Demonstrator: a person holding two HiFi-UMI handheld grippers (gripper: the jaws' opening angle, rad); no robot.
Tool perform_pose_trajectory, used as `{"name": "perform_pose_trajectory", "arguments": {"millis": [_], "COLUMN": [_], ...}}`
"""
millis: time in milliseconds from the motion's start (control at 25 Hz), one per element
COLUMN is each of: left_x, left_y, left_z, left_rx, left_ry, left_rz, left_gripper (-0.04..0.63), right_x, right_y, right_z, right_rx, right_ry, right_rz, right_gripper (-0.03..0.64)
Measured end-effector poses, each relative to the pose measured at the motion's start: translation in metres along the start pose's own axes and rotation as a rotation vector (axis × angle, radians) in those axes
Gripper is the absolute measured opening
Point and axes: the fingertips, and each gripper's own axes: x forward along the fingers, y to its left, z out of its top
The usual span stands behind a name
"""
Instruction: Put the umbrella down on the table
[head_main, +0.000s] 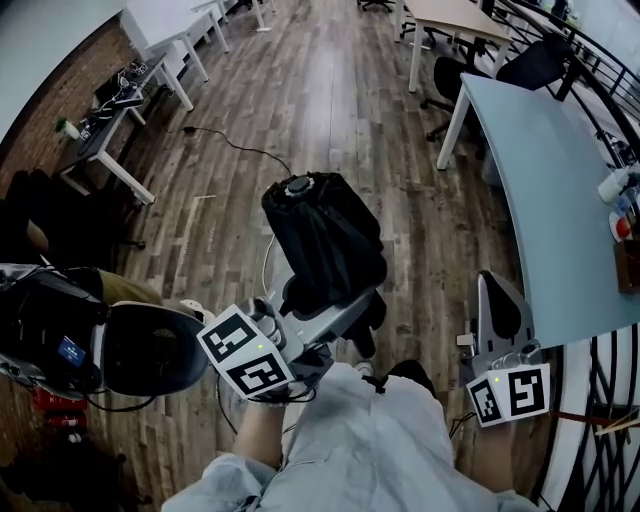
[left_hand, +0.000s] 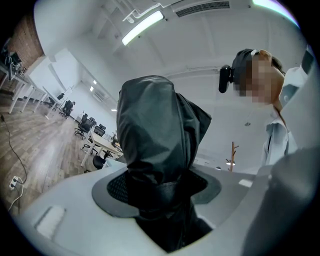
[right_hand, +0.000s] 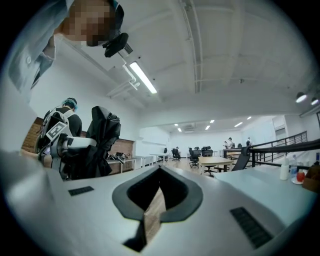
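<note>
Left of the surface (head_main: 545, 190) and well apart from it, over the floor: folded umbrella (head_main: 325, 235), roughly upright, clamped near its lower end in left gripper (head_main: 335, 305) jaws. Nearer the surface, right gripper (head_main: 497, 292), jaws together, empty.

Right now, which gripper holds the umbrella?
The left gripper: its jaws clamp the black folded umbrella, which stands upright. The right gripper, nearer the table, has its jaws together with nothing between them.

No text, label or number is legible anywhere.
</note>
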Motion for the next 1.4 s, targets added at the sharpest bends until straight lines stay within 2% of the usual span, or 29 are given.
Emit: {"name": "perform_pose_trajectory", "arguments": {"millis": [400,760,1120,1400], "left_x": [0.007,0.022,0.124,0.202], "left_y": [0.011,0.032,0.057,0.070], "left_z": [-0.002,-0.008,0.004,0.007], "left_rx": [-0.017,0.000,-0.009,-0.029], "left_ry": [0.006,0.037,0.060,0.076], "left_rz": [-0.041,-0.077,-0.102,-0.162], "left_gripper": [0.259,0.259,0.259,0.259], "right_x": [0.006,0.034,0.070,0.088], "right_y": [-0.007,-0.014,-0.104,-0.172], "right_z": [-0.015,-0.023,-0.019,-0.019], "right_rx": [0.000,-0.018,0.007,0.010], "right_ry": [0.030,0.008,0.024,0.025], "right_rz": [-0.038,-0.053,-0.101,-0.162], "right_gripper": [-0.005,-0.005,-0.005,-0.005]}}
